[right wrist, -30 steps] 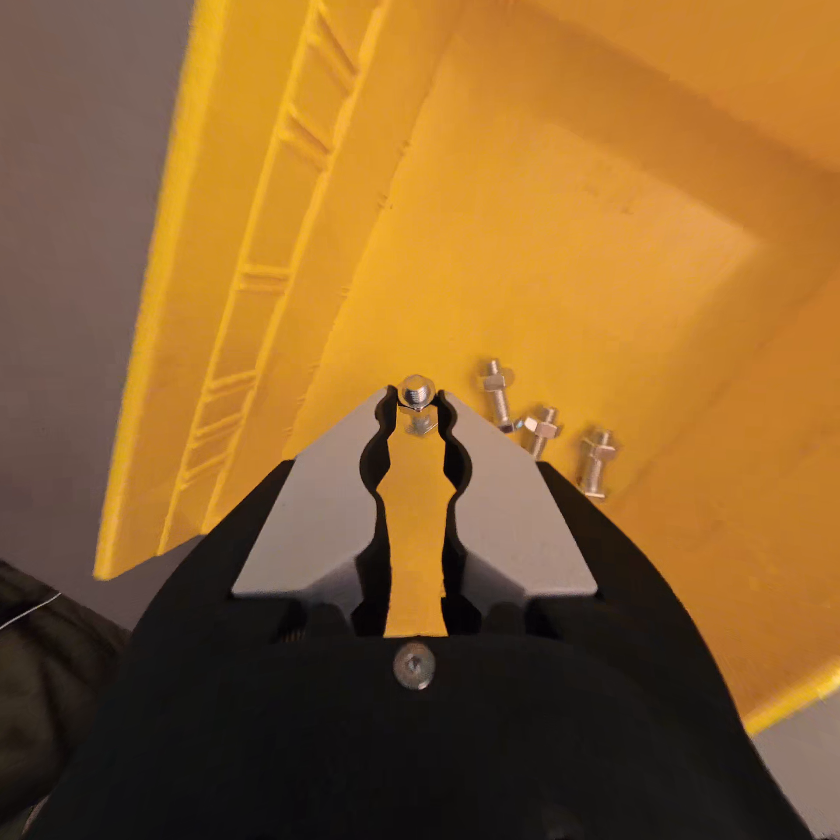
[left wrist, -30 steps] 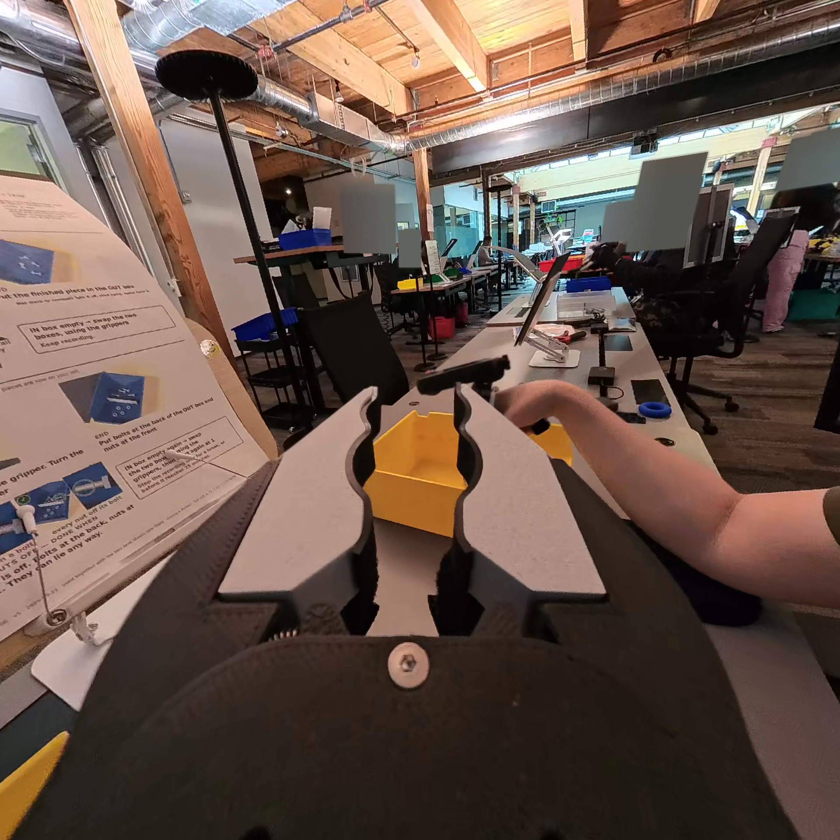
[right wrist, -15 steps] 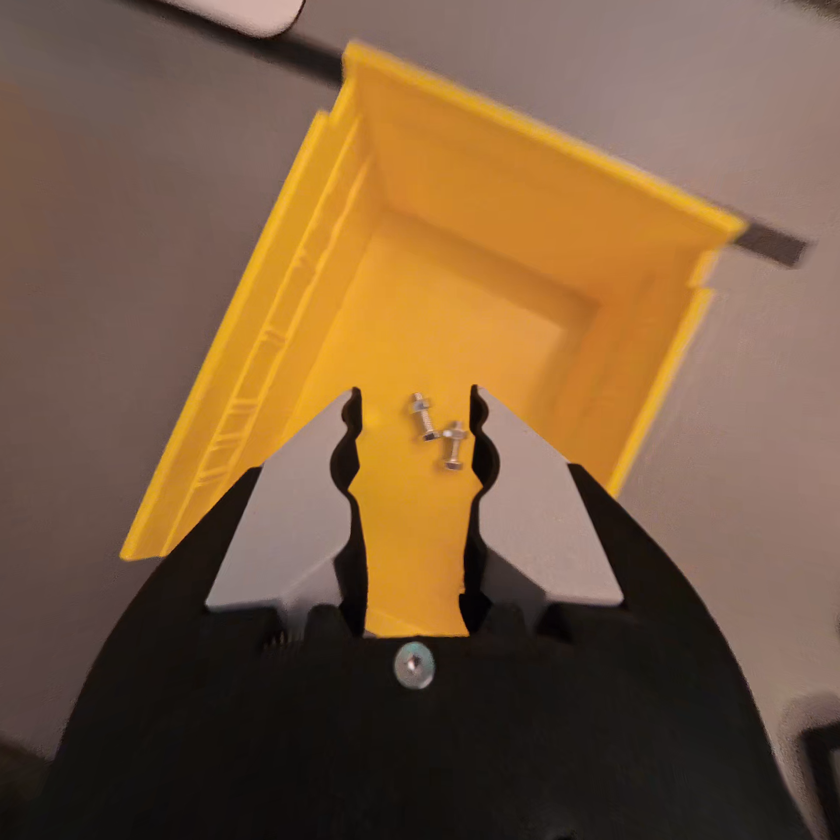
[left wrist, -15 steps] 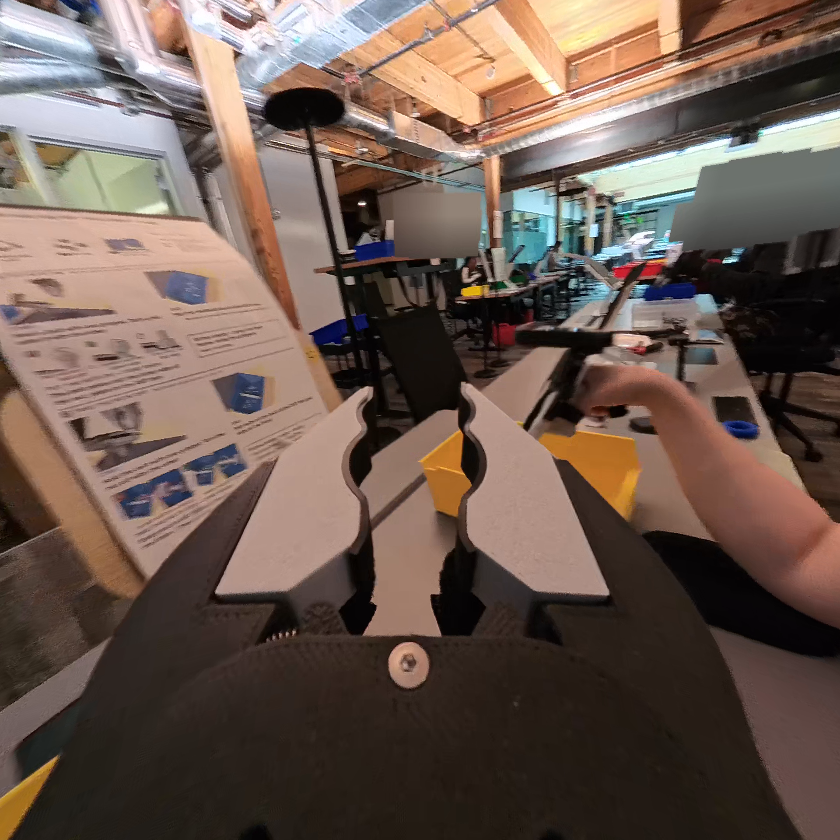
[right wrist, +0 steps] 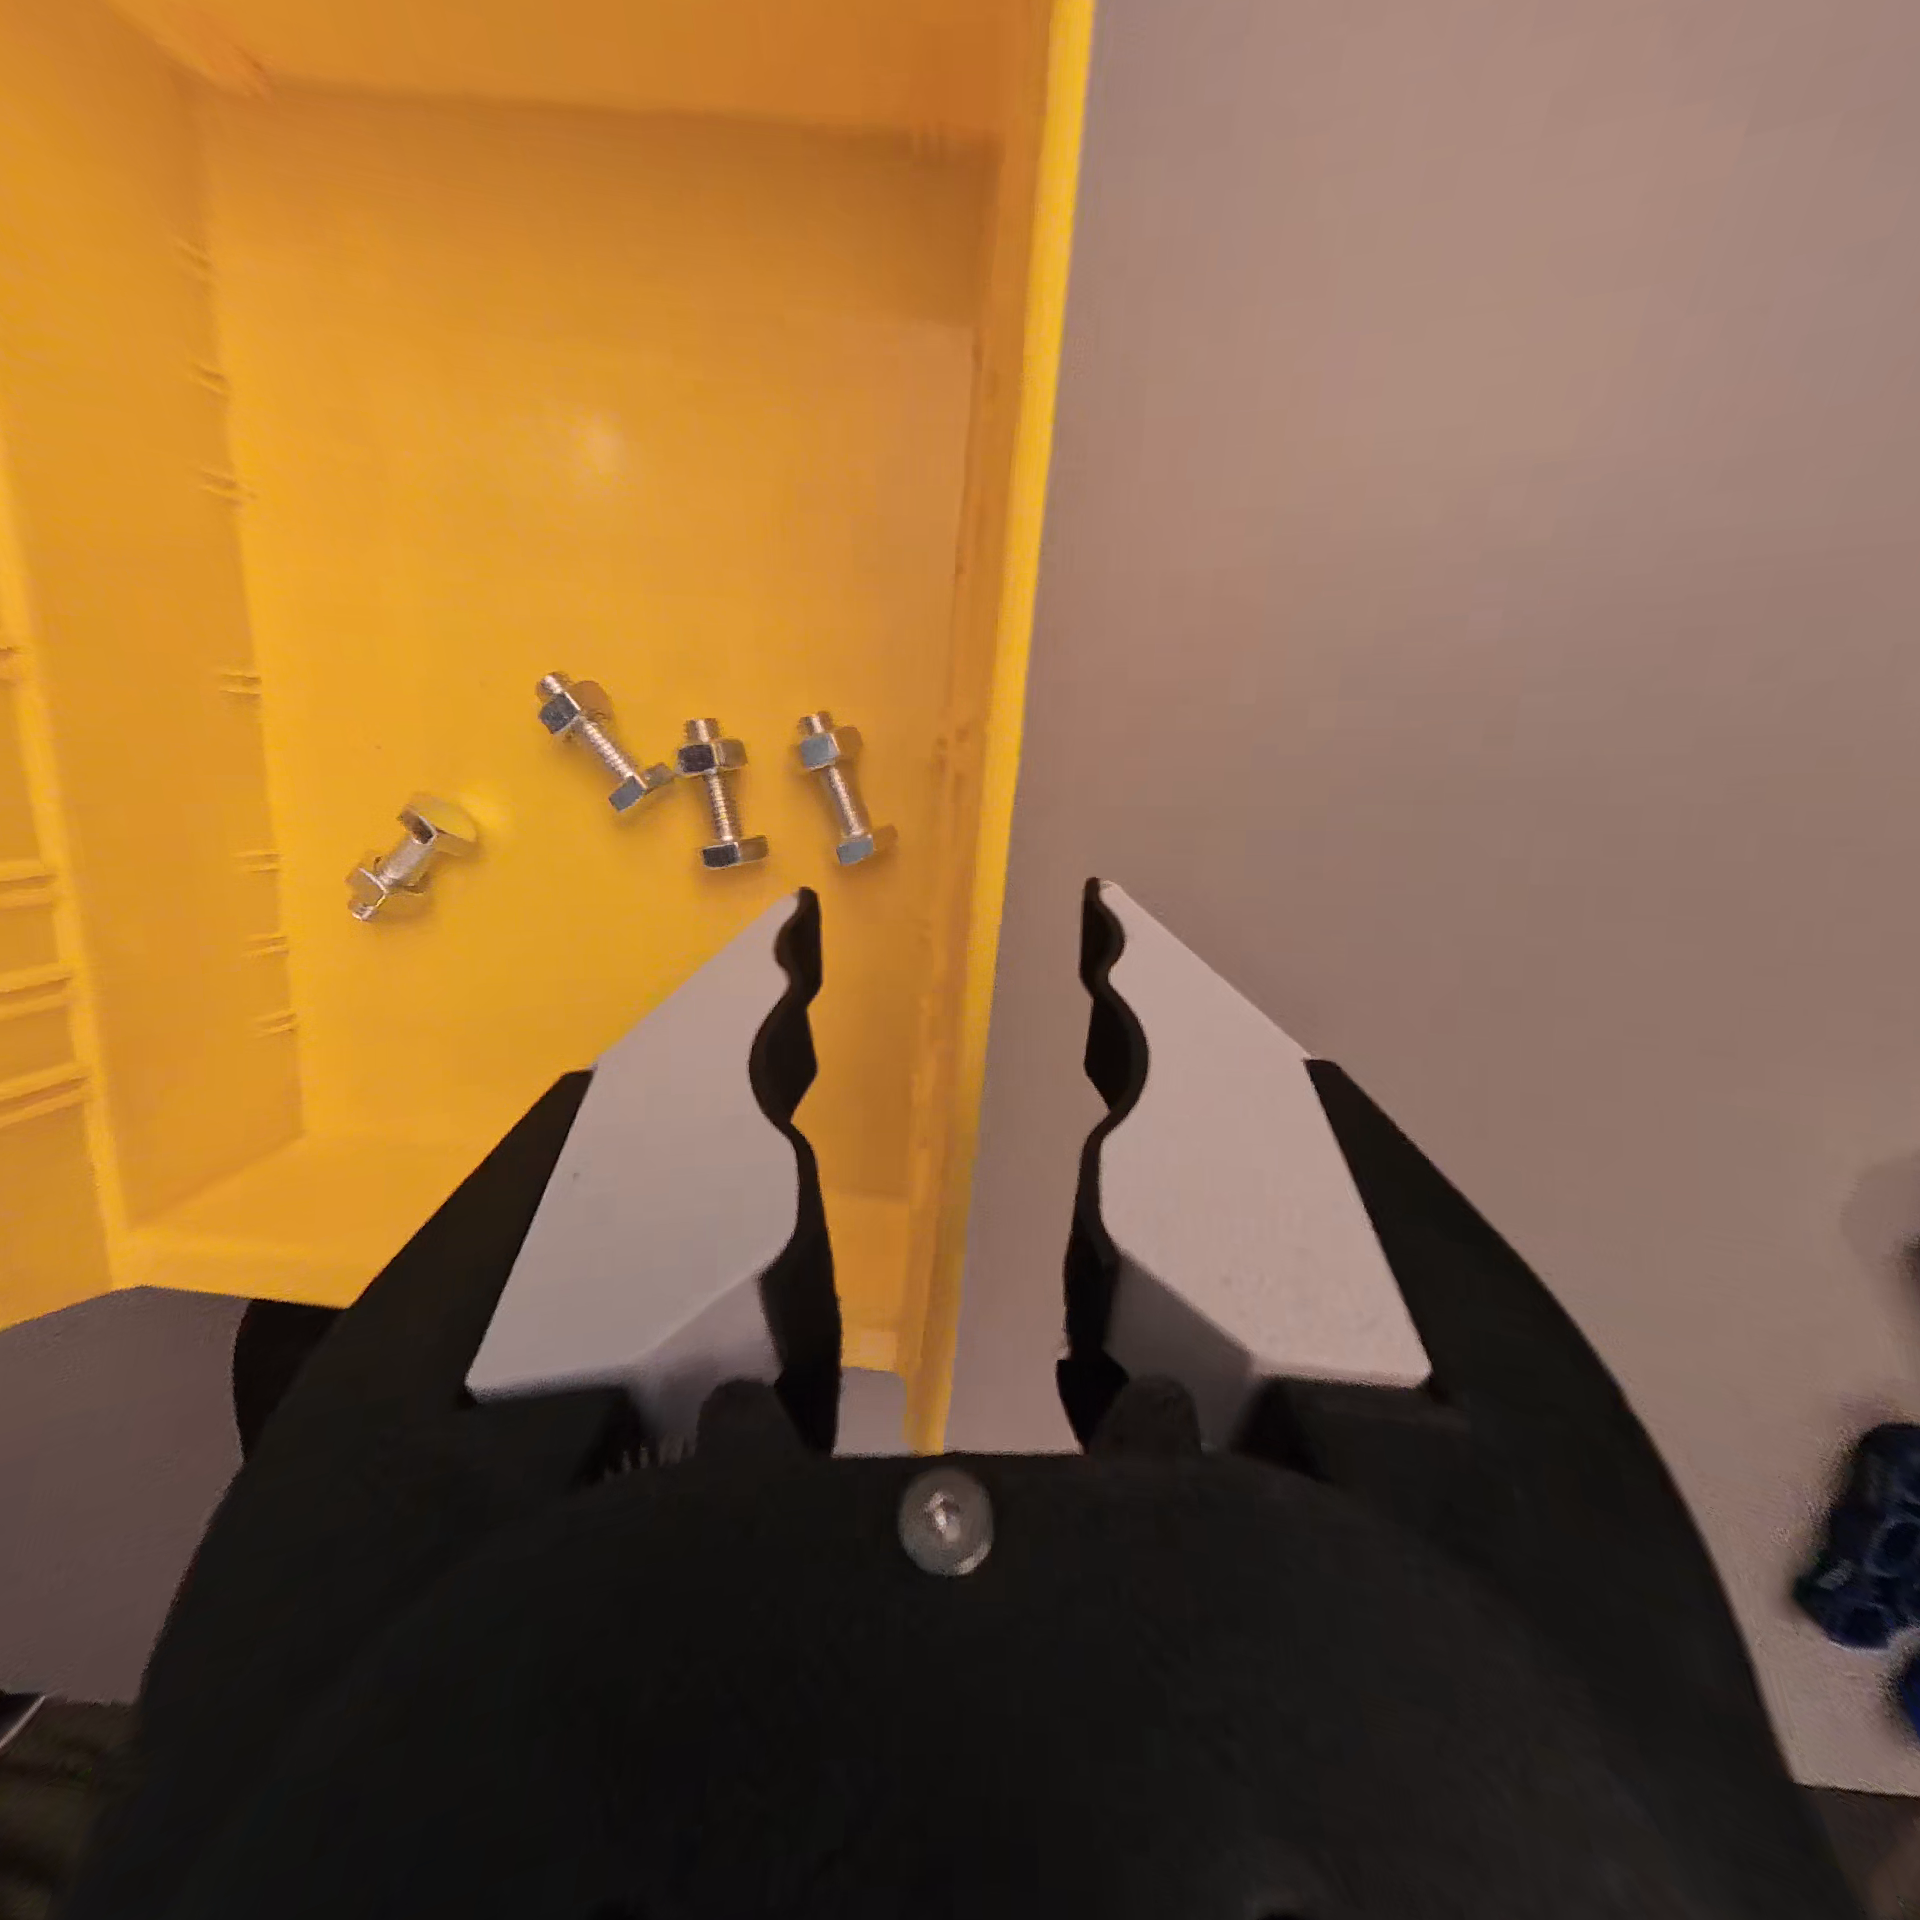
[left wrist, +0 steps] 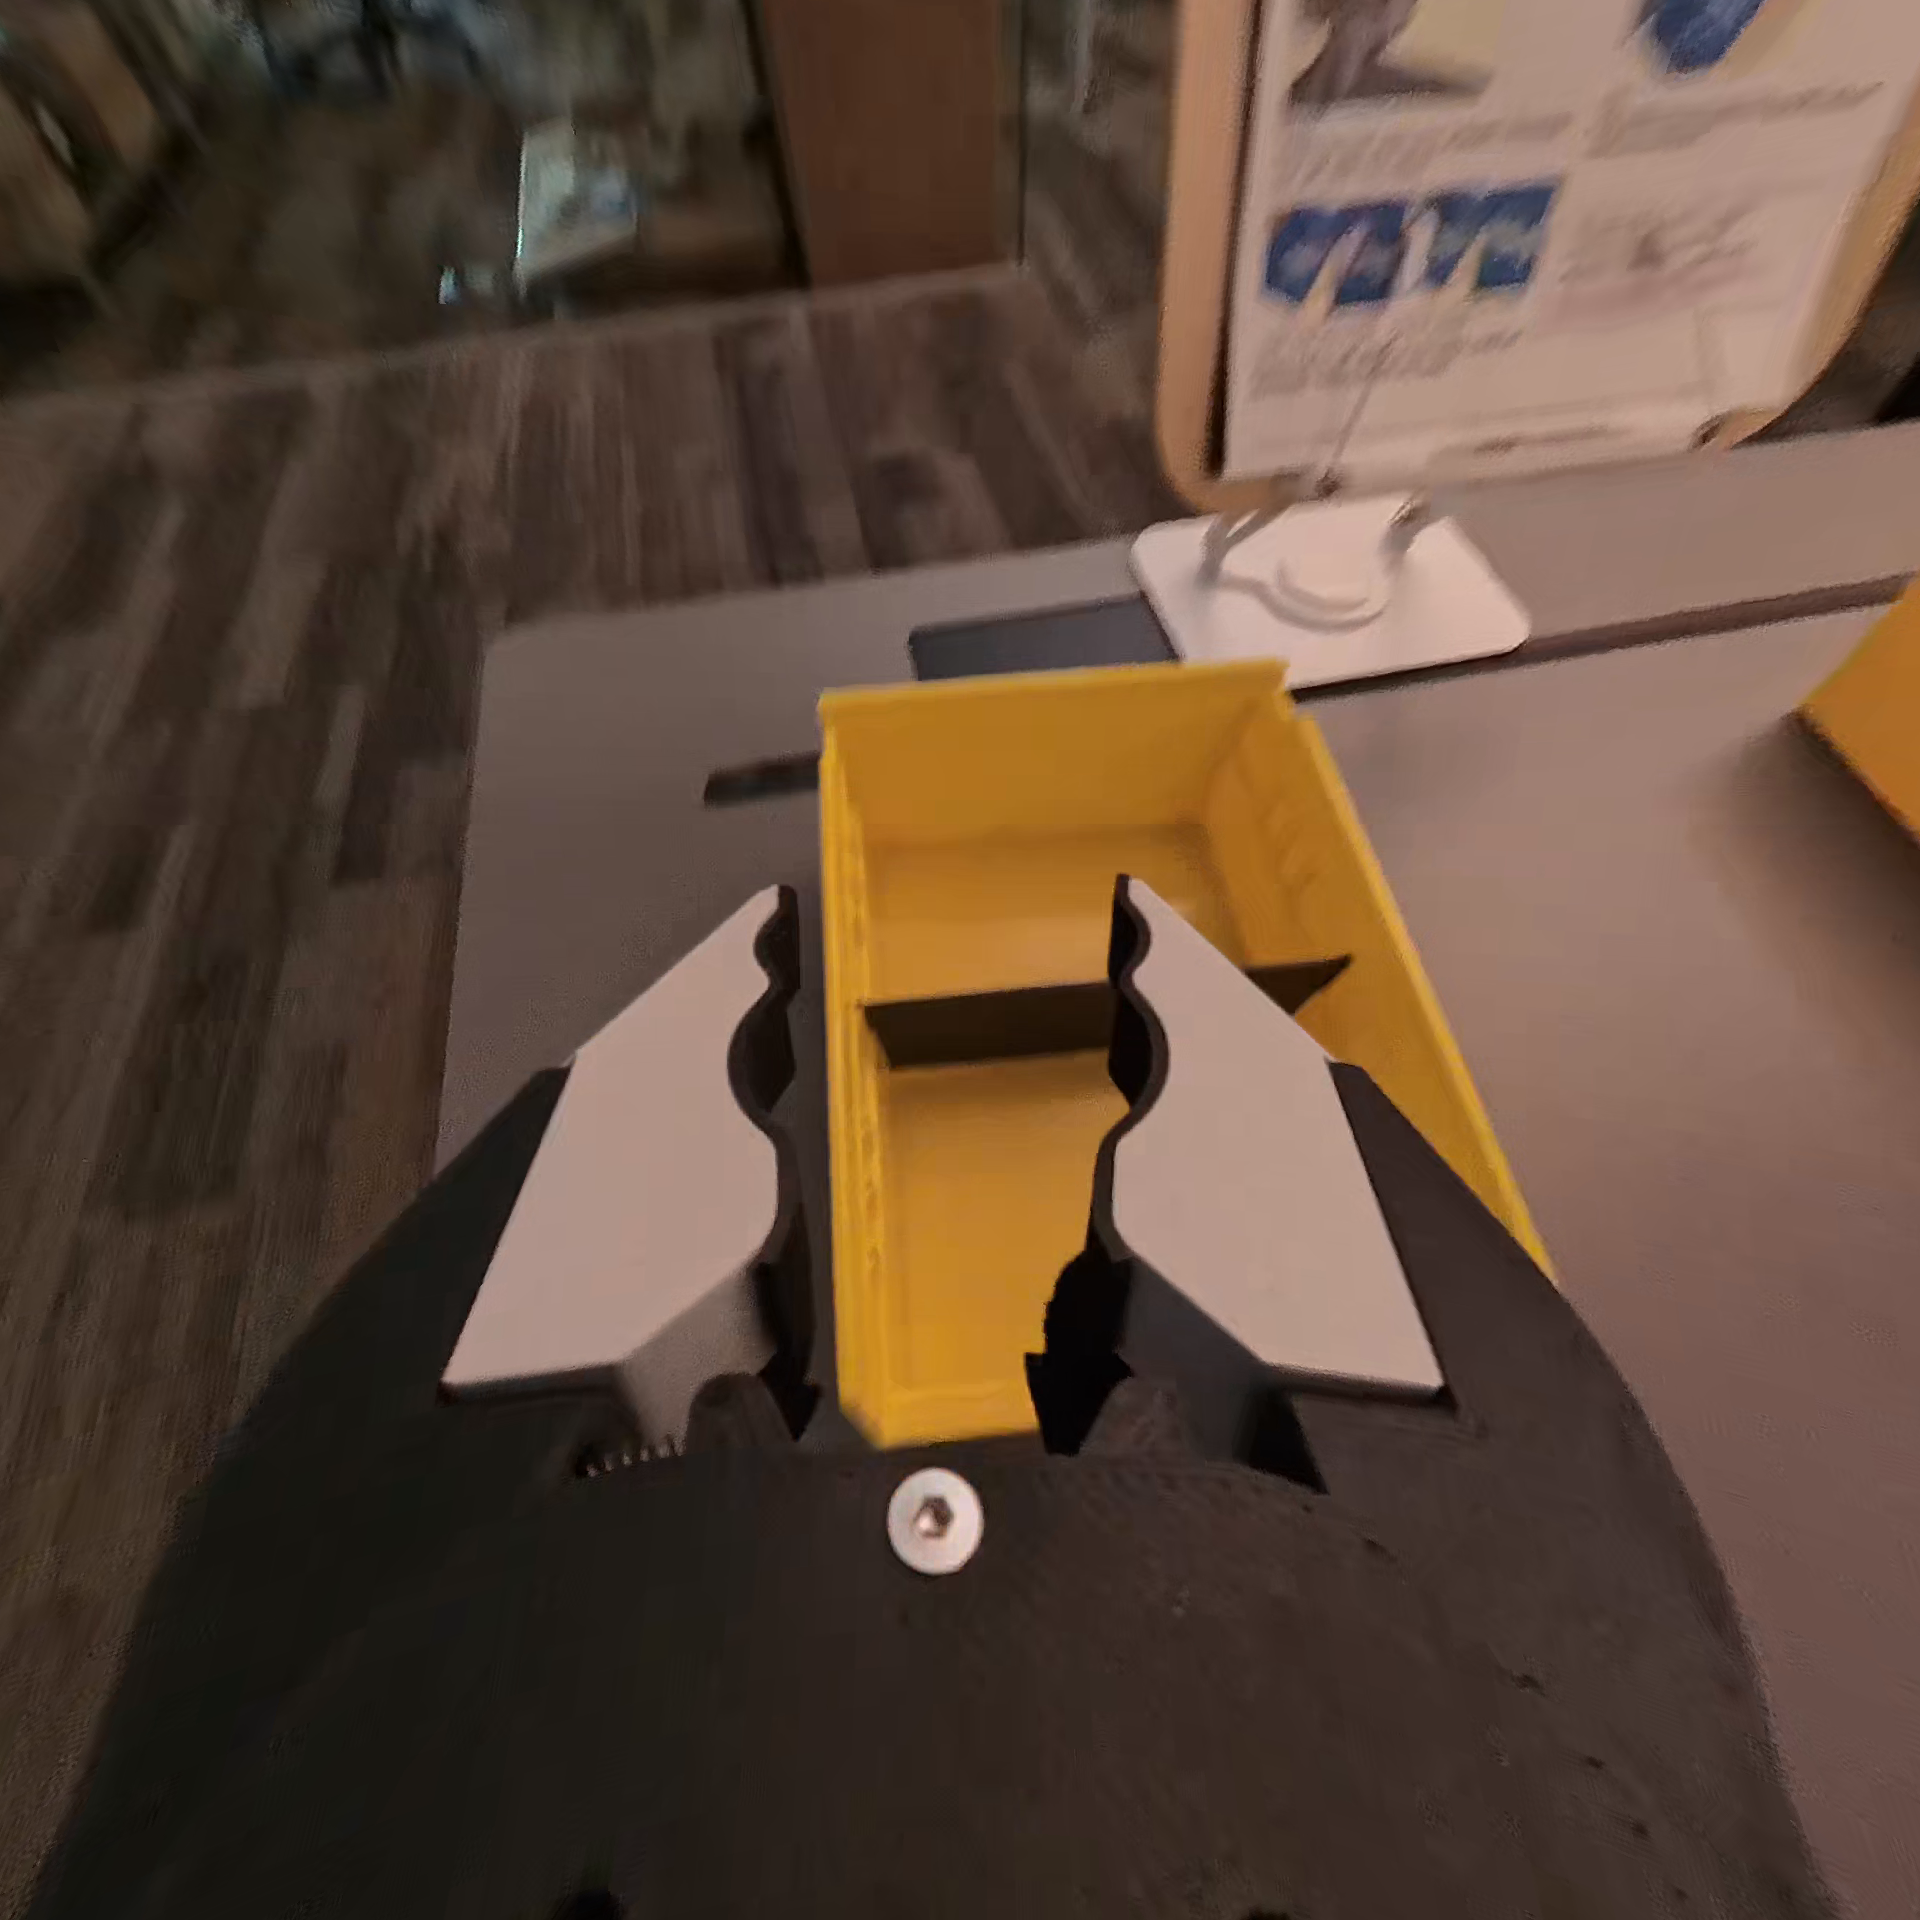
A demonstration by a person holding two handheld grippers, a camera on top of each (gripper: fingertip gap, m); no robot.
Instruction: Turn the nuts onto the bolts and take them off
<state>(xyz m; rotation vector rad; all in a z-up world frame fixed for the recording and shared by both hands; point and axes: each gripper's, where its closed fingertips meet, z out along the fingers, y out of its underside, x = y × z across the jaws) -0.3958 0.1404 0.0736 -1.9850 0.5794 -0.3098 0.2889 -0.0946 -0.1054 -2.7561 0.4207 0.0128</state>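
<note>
In the left wrist view, a grey table (left wrist: 644, 727) carries a yellow bin (left wrist: 1039, 748) with a black divider (left wrist: 987, 1023) across its middle. Both compartments look empty. At about 1 o'clock from the bin stands a printed instruction sheet (left wrist: 1507, 229) on a white stand base (left wrist: 1330, 603), and a dark flat rectangle (left wrist: 1029, 644) lies just behind the bin. A corner of another yellow box (left wrist: 1870, 727) shows at 3 o'clock. The left gripper (left wrist: 945, 894) is spread wide and holds nothing; it hangs over the bin's left part, and the bin's left wall stands between its fingers.

In the right wrist view, a second yellow bin (right wrist: 1023, 623) holds four bolts (right wrist: 717, 795) with nuts on them. Three lie close together at 11 o'clock from the right gripper (right wrist: 945, 894), and one lies apart at 10 o'clock. This gripper is also spread and empty. The bin's right wall passes between its fingers. A blurred blue object (right wrist: 1870, 1538) lies on the table at 4 o'clock.
</note>
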